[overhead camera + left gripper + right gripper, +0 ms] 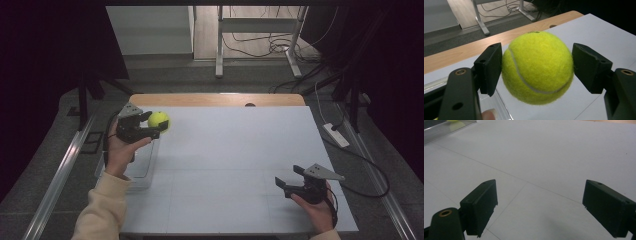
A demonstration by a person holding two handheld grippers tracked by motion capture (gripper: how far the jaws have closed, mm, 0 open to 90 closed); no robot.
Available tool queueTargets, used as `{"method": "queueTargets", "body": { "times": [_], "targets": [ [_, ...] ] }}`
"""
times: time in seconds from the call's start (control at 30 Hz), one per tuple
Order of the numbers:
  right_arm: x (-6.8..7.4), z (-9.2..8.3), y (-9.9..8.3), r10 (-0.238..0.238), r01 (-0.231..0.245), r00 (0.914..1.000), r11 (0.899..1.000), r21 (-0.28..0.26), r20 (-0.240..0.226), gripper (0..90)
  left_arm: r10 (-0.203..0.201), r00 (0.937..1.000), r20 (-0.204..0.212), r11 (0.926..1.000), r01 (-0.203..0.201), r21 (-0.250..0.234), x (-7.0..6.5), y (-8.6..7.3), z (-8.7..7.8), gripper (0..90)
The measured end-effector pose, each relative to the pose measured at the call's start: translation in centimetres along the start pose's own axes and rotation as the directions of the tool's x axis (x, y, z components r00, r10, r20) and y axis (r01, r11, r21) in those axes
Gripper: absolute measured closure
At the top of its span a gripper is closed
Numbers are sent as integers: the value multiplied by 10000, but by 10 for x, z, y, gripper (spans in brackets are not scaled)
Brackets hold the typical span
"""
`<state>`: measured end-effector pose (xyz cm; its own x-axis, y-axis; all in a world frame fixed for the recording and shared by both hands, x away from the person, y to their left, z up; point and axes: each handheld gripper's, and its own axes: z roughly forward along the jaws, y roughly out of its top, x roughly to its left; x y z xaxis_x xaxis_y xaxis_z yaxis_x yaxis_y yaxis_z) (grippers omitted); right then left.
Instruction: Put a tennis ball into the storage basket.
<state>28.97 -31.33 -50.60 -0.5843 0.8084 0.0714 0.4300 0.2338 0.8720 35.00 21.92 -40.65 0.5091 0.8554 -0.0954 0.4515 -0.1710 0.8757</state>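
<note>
We see a fuzzy yellow-green tennis ball (pixel 537 67) with a pale curved seam sitting between the two black jaws of the left gripper (pixel 536 66). The left jaw touches the ball's side; the right jaw lies at or just off its other side, so we cannot tell whether the ball is firmly clamped.

In the high view, the left gripper (pixel 155 125) holds the ball (pixel 158 120) above the white worktop (pixel 240 150) near its far-left corner, over a clear plastic box (pixel 145 170) at the left edge. The right gripper (pixel 289 176) sits low near the worktop's near-right corner.

The right gripper view adds that its jaws stand wide apart with nothing between them, just bare white worktop (pixel 544 157). We read no writing on the ball.
</note>
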Motion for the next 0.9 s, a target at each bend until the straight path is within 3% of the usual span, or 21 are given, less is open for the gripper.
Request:
{"method": "queueTargets", "body": {
  "times": [0.9],
  "targets": [
    [0,1,0,-21,21,10000,10000,20,26,127,-573,9972,-474,9983,569,-115,22,-21,-13,285]
  ]
}}
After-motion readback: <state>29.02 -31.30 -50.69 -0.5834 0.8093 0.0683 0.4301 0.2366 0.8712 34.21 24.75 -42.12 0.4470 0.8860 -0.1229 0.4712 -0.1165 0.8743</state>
